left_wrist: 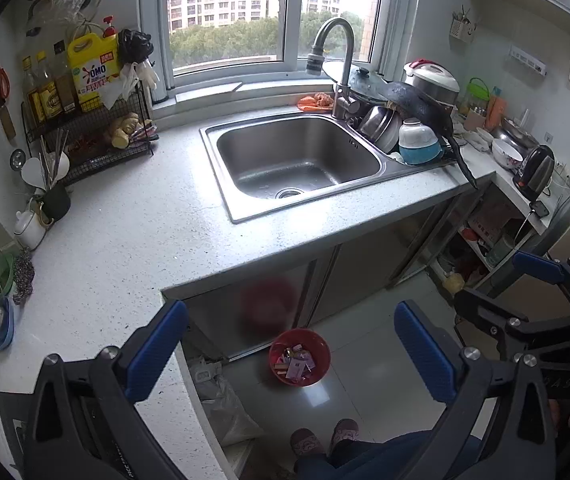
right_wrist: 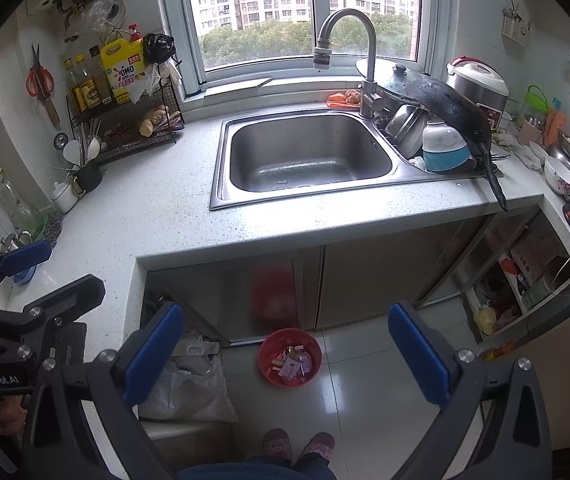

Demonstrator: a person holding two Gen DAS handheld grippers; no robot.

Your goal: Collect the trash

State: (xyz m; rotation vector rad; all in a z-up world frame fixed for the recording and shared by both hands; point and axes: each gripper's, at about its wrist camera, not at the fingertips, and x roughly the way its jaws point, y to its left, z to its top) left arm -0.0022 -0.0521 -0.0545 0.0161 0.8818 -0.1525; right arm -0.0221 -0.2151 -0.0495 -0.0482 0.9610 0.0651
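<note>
The red bin (right_wrist: 289, 356) on the floor already holds scraps, and the bench (right_wrist: 157, 216) looks clear. Both grippers, left (left_wrist: 291, 356) and right (right_wrist: 285, 356), hover with fingers spread, empty

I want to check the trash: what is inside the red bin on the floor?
The red bin holds small paper scraps and wrappers, pink, purple and yellow. Anything beneath them is covered.

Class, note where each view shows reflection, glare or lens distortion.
Left wrist view: the red bin reflects as a blurred red patch on the steel cabinet door; black fisheye corners. Right wrist view: window light glares off the floor tiles; the countertop edge bows.
</note>
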